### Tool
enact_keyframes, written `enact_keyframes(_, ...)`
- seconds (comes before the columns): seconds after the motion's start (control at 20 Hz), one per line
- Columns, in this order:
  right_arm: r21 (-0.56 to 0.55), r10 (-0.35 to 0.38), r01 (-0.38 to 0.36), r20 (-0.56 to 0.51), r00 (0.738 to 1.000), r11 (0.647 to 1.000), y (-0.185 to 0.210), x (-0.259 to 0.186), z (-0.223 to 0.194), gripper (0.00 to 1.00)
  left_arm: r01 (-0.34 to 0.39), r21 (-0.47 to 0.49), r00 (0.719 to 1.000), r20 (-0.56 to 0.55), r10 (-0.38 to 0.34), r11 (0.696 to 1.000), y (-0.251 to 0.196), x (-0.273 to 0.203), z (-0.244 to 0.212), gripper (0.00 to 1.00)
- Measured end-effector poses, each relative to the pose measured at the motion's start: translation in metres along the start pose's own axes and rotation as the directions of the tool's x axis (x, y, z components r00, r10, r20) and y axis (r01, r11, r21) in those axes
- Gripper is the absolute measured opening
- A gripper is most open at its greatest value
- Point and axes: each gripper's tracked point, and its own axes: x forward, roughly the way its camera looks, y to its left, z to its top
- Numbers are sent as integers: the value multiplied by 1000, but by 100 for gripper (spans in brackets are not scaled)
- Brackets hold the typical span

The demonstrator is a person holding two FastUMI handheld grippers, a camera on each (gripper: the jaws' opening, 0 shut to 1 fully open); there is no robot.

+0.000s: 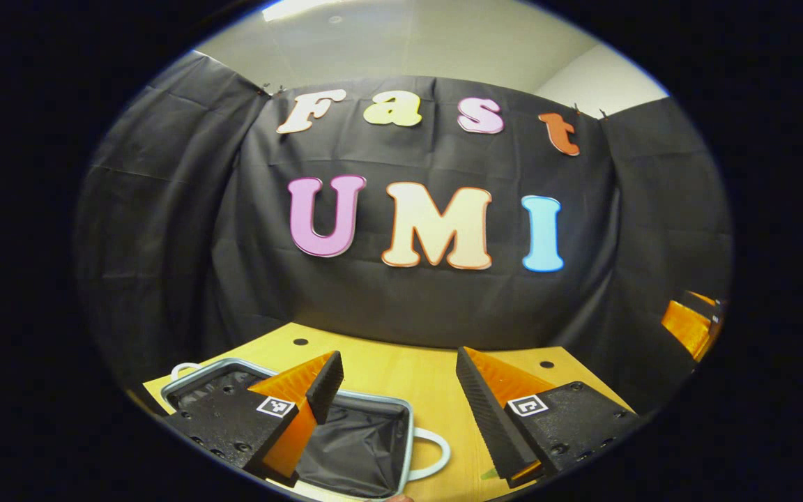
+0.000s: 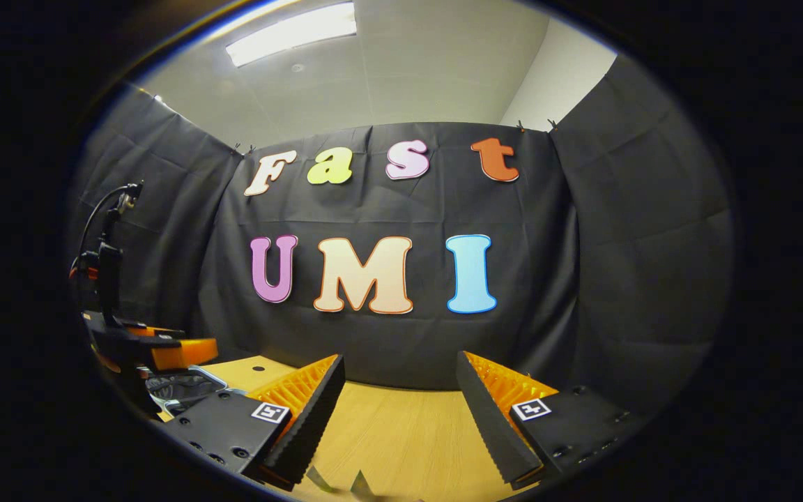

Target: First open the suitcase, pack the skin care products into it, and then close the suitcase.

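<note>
Open suitcase low-left of the left gripper, nearer that hand.
On the desk [image 1: 401,369], the suitcase [image 1: 366,446] lies open under the left gripper [image 1: 398,390]; right gripper [image 2: 401,401] sits farther off. Both jaws released, empty.

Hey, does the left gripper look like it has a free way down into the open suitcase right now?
Probably yes. The left gripper is open and holds nothing, and the suitcase lies open on the table right below its fingers, its dark lining bare where it shows, with nothing seen between them.
</note>
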Motion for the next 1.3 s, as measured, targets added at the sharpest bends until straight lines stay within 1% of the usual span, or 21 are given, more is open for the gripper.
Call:
enact_keyframes(0.15,-2,3,-3,-7,1000,1000,-5,-5,-4,99,63,8,996,-62,-63,998,-33,-1,-27,94)
enact_keyframes(0.3,-6,5,-5,-25,1000,1000,-11,-8,-11,99,125,6,985,-124,-123,992,-67,-6,-58,95)
enact_keyframes(0.4,-16,6,-7,-37,999,1000,-14,-11,-15,99,158,21,974,-170,-153,987,-82,-7,-79,95)
enact_keyframes(0.5,-32,6,-8,-47,999,999,-18,-16,-17,99,192,15,958,-219,-184,981,-98,-11,-105,95)
enact_keyframes(0.65,-55,1,-4,-55,998,998,-26,-21,-19,99,216,-2,936,-284,-208,976,-112,-14,-137,95)
enact_keyframes(0.8,-65,-16,12,-60,998,998,-35,-25,-20,99,233,-20,905,-362,-224,972,-123,-17,-170,95)
enact_keyframes(1.0,-70,-25,19,-87,996,997,-40,-28,-29,99,242,-47,874,-424,-239,969,-133,-18,-203,94)
enact_keyframes(1.1,-78,-18,10,-97,995,997,-38,-28,-32,99,245,-73,852,-460,-250,967,-139,-17,-222,92)
enact_keyframes(1.3,-102,11,-23,-118,993,995,-28,-30,-41,99,248,-112,803,-532,-269,962,-148,-15,-256,71)
